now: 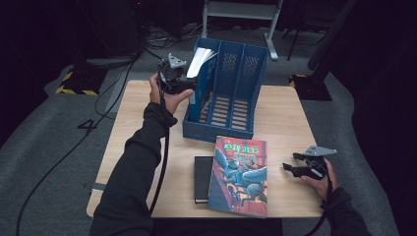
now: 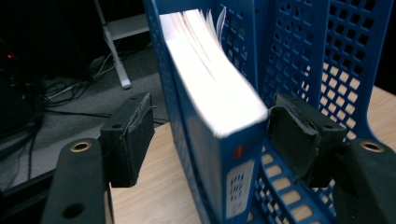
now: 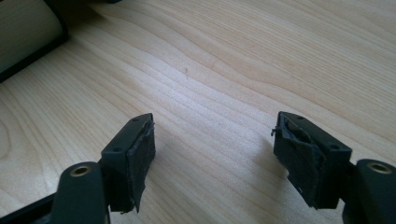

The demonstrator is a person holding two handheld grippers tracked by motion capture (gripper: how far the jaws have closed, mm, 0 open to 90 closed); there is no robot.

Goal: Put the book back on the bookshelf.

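Your left arm reaches forward across the bench, sleeve dark, hand wrapped around the left tongs (image 1: 183, 84), which point level toward your right; their jaws stand apart, neither pad pressing on anything. Your right hand (image 1: 319, 178) rests low near the bench's right edge, holding the right tongs (image 1: 290, 162) with jaws spread wide and nothing between them.

Right hand-held gripper (image 3: 212, 154): jaws apart, nothing between the pads.
Desk (image 3: 224, 70): pale wood grain, directly below and ahead of the jaws.
Dark-edged object (image 3: 23, 32): on the desk's far left corner; cannot tell what it is.
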